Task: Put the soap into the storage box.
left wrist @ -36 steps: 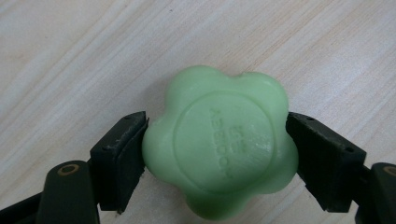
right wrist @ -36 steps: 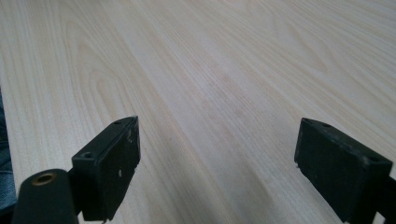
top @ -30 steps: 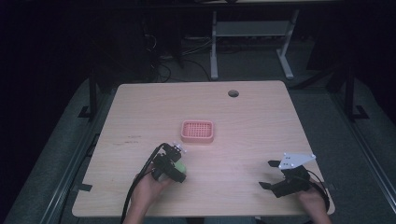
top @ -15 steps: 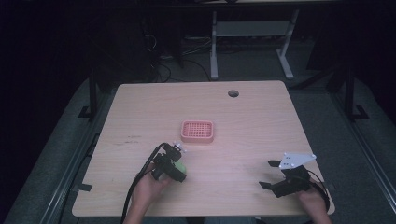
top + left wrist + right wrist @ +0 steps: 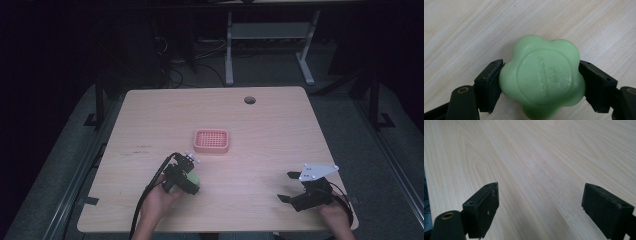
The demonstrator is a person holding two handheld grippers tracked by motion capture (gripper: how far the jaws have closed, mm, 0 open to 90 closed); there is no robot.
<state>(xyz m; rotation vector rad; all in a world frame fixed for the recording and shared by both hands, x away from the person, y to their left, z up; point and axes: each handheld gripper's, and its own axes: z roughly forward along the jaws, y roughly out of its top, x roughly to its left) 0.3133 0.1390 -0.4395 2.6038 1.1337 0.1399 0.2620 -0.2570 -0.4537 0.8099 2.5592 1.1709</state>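
Soap [image 5: 541, 77], green and shaped like a flower, sits pinched in my left gripper [image 5: 186, 176] near the front of the table [image 5: 280, 125].

Both black jaws press on its two sides, so I have it. It is low over the wood; I cannot tell if it touches. The pink basket [image 5: 212, 141] lies just ahead of it, a bit to the right, so my left hand is the near one. My right gripper [image 5: 289, 187] waits far off to the right, jaws wide apart, holding nothing.
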